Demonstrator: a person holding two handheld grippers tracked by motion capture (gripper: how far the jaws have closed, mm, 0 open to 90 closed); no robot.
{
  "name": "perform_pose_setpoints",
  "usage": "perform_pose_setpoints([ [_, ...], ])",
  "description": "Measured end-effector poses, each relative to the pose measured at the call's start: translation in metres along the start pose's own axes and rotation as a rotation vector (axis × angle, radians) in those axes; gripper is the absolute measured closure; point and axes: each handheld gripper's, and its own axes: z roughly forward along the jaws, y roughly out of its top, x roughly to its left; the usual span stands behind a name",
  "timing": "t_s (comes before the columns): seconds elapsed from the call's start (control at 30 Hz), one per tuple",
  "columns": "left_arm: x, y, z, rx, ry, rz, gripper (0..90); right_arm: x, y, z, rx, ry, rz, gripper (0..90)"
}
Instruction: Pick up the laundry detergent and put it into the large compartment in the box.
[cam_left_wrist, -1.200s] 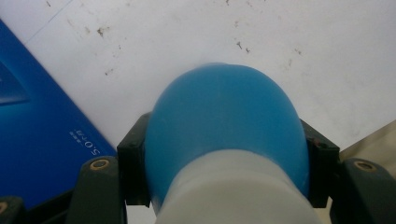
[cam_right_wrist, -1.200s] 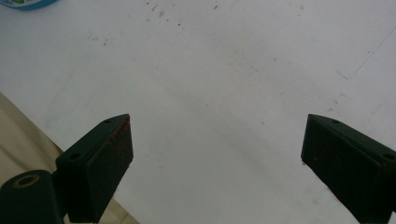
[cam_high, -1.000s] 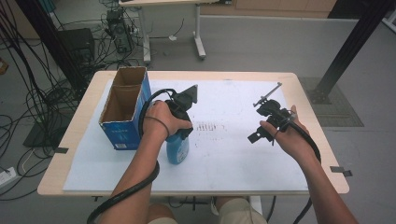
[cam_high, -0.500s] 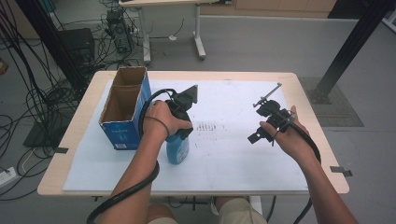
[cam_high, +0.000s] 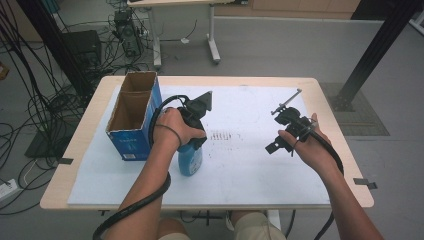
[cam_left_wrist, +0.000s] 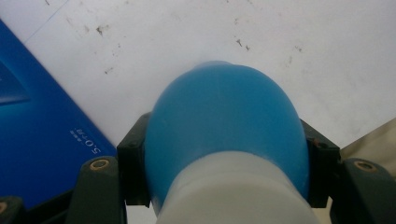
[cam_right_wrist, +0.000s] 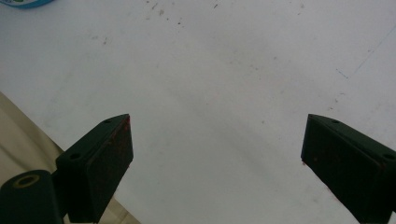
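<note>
The left gripper (cam_left_wrist: 224, 186) clamps a blue bottle (cam_left_wrist: 224, 130) below its white cap. Its smooth, rounded plastic looks slippery. The right gripper (cam_right_wrist: 217, 158) gapes empty over the worktop (cam_high: 260, 170).

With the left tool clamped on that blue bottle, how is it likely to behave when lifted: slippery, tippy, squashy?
The blue bottle has a smooth, rounded body, so it may slip or twist between the flat pads of the left tool. It looks like thin plastic and probably gives a little under pressure. Standing tall on a narrow base beside the box, it could tip if nudged.
</note>
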Motion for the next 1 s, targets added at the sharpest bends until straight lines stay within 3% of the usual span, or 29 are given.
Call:
perform_pose_setpoints([
  [1.0, -0.0012, -0.0004, 0.0002, -0.001, 0.003, 0.003, 36.8, 0.0026, 0.0015, -0.0013, 0.007, -0.009, -0.002, 9.2],
])
